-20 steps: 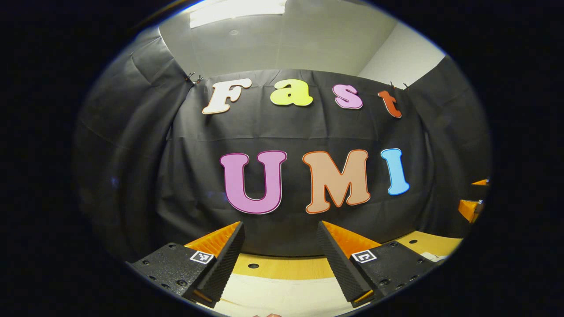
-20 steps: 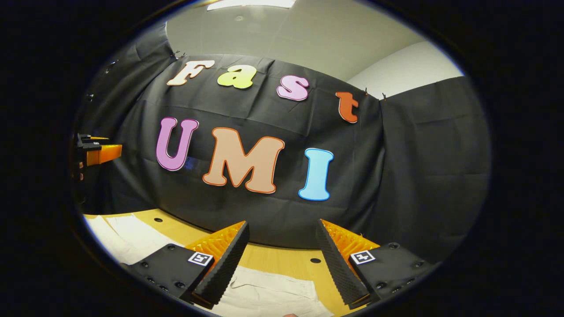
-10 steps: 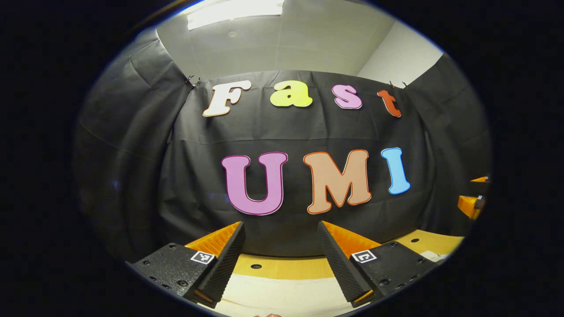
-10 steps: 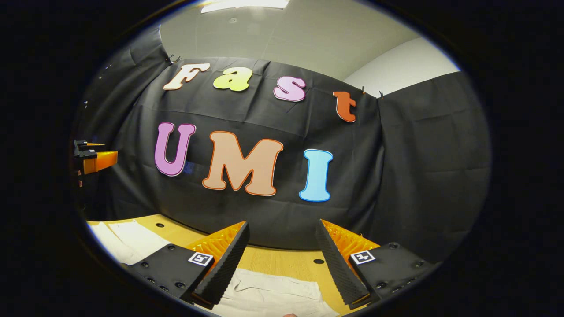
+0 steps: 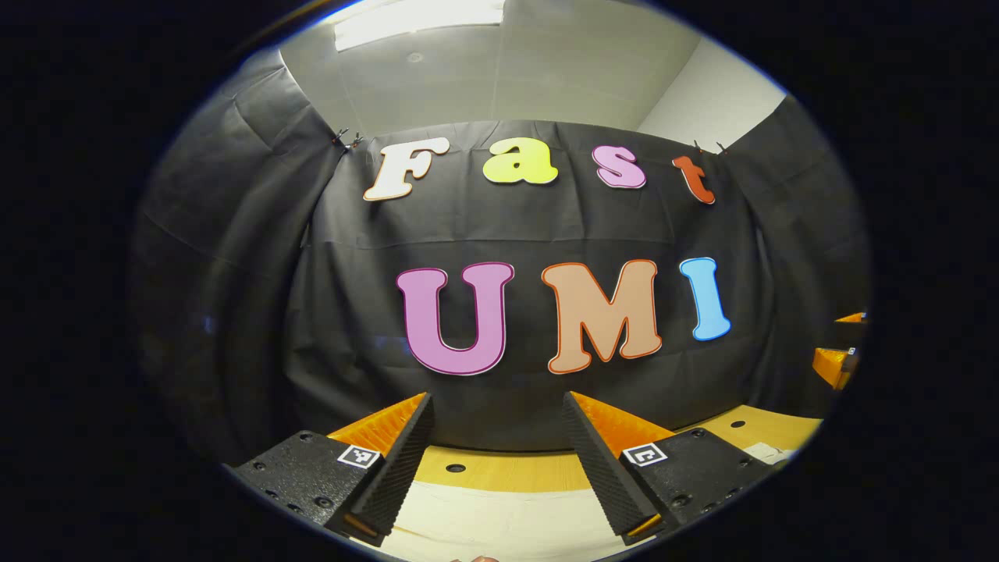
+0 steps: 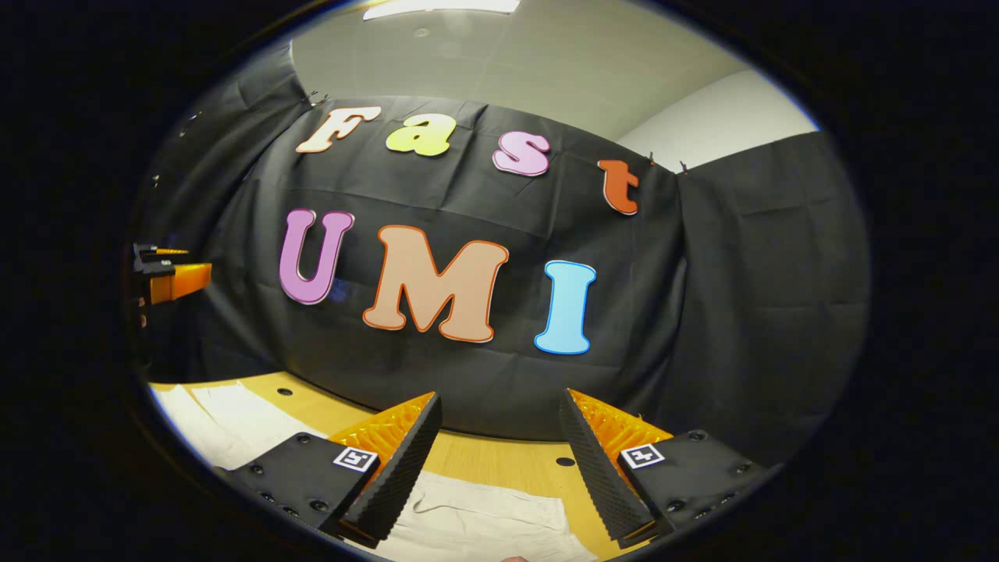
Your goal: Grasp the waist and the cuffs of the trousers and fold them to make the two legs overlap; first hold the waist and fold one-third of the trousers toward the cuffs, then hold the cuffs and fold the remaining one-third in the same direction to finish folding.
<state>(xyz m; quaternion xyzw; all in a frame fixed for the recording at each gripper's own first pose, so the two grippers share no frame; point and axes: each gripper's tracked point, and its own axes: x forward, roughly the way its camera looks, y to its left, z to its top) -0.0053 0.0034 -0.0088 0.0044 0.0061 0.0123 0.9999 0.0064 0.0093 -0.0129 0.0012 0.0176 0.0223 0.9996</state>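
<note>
Below both tongs: pale trousers (image 6: 484, 519) lay flat on the wooden bench (image 6: 507, 460), not yet lifted.
Left tongs (image 5: 495, 445): spread wide, nothing between the fingers, held level and aimed at the booth wall.
Right tongs (image 6: 495, 441): likewise spread and empty, above the cloth rather than on it.
Trousers under the left tongs: a smooth pale band (image 5: 499, 519) ran across the bottom of the left gripper view, just below the fingertips.
Trousers under the right tongs: a wrinkled end lay between the 2 fingers, with more cloth trailing off to the left.
Long axis: judged to run side to side, from 1 hand to the other.
Nearer hand: neither clearly; each pair of tongs sat over its own end.
Waist or cuffs: could not tell which end was which.
Coming move: likely a downward tilt, since the cloth lay below the fingertips, not ahead.
</note>
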